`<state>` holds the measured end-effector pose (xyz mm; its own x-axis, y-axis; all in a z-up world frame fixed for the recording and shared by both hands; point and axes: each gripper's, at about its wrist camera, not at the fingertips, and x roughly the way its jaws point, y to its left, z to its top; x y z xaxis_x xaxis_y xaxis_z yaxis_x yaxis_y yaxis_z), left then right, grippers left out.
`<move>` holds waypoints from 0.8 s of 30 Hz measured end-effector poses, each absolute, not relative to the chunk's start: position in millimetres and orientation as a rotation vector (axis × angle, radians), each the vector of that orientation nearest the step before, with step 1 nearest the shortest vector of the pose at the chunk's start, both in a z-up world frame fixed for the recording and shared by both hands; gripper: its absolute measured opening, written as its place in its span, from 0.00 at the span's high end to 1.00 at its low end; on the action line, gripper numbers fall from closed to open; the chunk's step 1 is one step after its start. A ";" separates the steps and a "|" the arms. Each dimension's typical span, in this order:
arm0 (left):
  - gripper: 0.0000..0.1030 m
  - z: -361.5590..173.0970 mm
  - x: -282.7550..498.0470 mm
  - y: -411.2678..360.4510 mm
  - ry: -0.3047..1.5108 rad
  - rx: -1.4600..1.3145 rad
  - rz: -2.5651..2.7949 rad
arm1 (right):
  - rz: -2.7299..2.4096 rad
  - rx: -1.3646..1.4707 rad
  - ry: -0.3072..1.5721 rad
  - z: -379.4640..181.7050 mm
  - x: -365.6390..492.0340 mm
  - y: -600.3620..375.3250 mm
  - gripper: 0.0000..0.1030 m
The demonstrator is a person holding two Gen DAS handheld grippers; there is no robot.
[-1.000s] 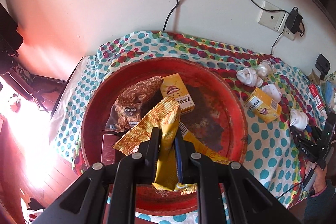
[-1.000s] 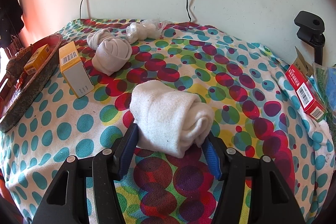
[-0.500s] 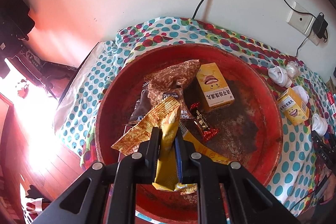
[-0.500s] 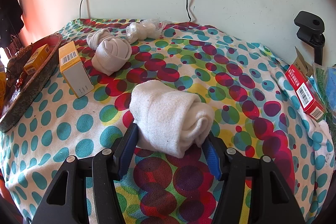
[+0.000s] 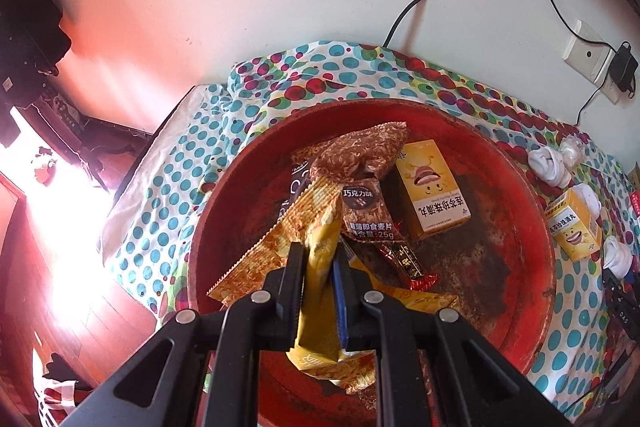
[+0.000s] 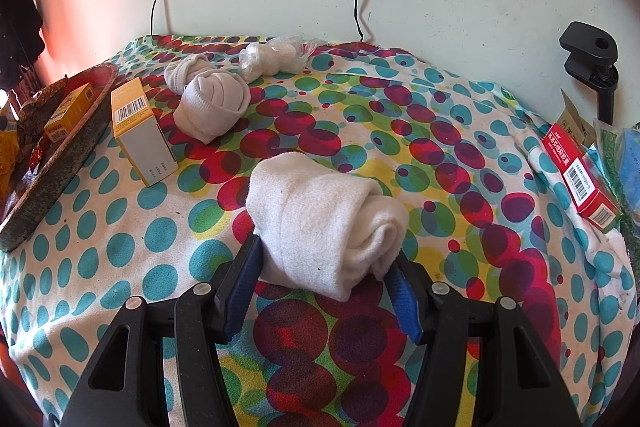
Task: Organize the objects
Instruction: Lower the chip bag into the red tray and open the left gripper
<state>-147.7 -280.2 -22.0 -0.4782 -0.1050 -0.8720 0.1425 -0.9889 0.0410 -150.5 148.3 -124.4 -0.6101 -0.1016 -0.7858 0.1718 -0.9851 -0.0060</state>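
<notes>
My left gripper is shut on a yellow and gold snack packet, which hangs over the near left part of a round red tray. In the tray lie a brown oat-flake packet, a yellow box, a red wrapped candy and more yellow packets. In the right wrist view, my right gripper is low over the dotted cloth. Its blue pads press both sides of a rolled white sock that rests on the cloth.
A second yellow box stands beside the tray's dark outer wall. Behind it are a grey sock ball and a plastic-wrapped bundle. A red box lies at the right edge. The table's left edge drops to the wooden floor.
My left gripper has moved closer to the tray with the packet, so the tray looks larger and sits further right. The right gripper and the sock have not moved.
</notes>
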 end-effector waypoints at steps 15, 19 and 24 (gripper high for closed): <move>0.80 -24.0 -145.2 -277.1 0.109 1.524 -2.619 | -2.689 1.307 0.121 -124.0 -151.0 147.0 0.43; 0.77 -24.5 -141.1 -276.3 0.141 1.509 -2.629 | -2.691 1.307 0.127 -123.8 -151.1 145.4 0.43; 0.67 -24.5 -130.1 -268.2 0.161 1.492 -2.677 | -2.691 1.306 0.130 -123.5 -151.6 143.4 0.45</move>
